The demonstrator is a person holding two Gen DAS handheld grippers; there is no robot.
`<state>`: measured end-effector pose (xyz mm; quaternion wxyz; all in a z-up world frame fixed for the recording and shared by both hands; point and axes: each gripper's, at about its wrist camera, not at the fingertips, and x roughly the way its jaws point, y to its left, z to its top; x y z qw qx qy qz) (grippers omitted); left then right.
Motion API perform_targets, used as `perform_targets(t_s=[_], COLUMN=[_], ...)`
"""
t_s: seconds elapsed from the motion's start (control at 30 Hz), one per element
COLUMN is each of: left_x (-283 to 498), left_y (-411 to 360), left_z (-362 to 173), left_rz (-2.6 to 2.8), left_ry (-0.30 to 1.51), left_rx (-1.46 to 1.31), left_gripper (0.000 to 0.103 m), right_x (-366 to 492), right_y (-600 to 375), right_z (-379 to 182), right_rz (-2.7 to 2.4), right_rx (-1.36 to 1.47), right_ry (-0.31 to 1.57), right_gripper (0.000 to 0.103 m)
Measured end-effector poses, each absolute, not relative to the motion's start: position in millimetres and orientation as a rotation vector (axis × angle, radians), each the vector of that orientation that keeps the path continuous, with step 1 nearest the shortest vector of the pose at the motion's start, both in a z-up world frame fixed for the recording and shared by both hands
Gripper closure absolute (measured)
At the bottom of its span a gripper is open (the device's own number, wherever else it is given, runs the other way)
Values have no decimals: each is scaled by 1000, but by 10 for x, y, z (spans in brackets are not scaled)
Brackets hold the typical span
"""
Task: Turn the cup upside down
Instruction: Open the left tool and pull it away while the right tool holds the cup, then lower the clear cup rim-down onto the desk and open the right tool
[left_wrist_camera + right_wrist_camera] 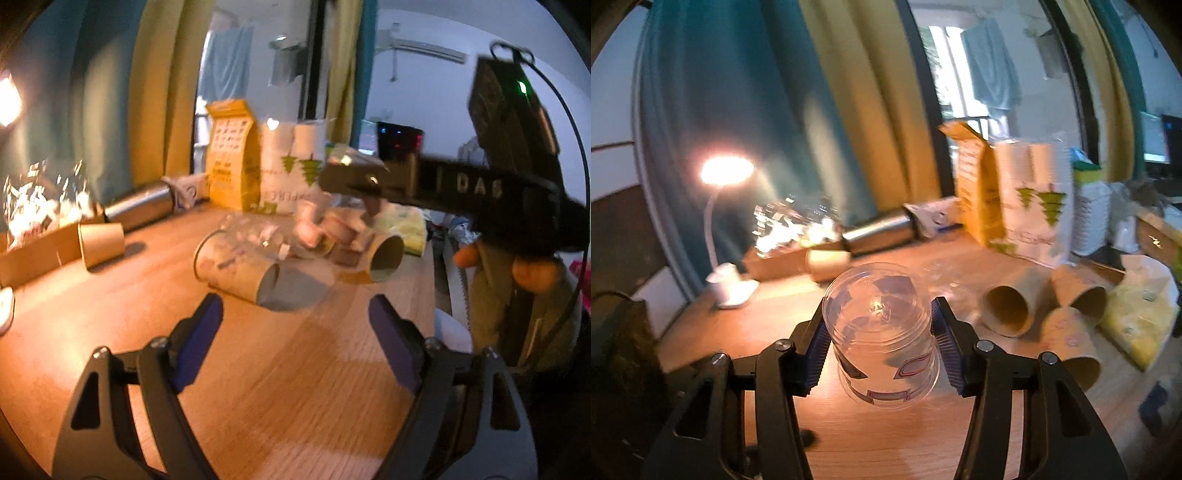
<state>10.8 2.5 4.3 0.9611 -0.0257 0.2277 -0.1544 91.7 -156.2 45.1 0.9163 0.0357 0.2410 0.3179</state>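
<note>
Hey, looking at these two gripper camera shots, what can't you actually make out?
- Right wrist view: whether the clear plastic cup between the right gripper fingers touches the wooden table; its rim is transparent.
- Left wrist view: print on the paper cup lying on its side; motion blur.
- Left wrist view: the right gripper's fingertips.

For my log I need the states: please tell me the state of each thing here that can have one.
Clear plastic cup: held, base toward the camera.
Right tool: shut on the cup.
Left tool: open, holds nothing.
Desk lamp: on.
Paper cups: lying on their sides.
Steel bottle: lying down.
</note>
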Motion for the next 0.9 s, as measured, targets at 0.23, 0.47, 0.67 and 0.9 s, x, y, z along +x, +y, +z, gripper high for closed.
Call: perform_targets(t_s=[0.23, 0.47, 0.67, 0.9], left_x=[112, 195, 170, 146], left_y=[301, 548, 503, 465], left_z=[63, -5, 22, 39], left_rz=[-121, -16, -10, -1], left_ry=[427, 457, 434, 432], left_rx=[-125, -189, -165, -156], left_gripper=[20, 21, 21, 20], right_x=[1038, 1034, 1060, 1082], right_y=[-1330, -1159, -1131, -1175], right_z=[-52, -241, -293, -284], right_rz=[620, 603, 590, 580], right_rx=[-54, -128, -143, -115], right_ry=[602, 630, 643, 645], right_gripper=[47, 47, 47, 33])
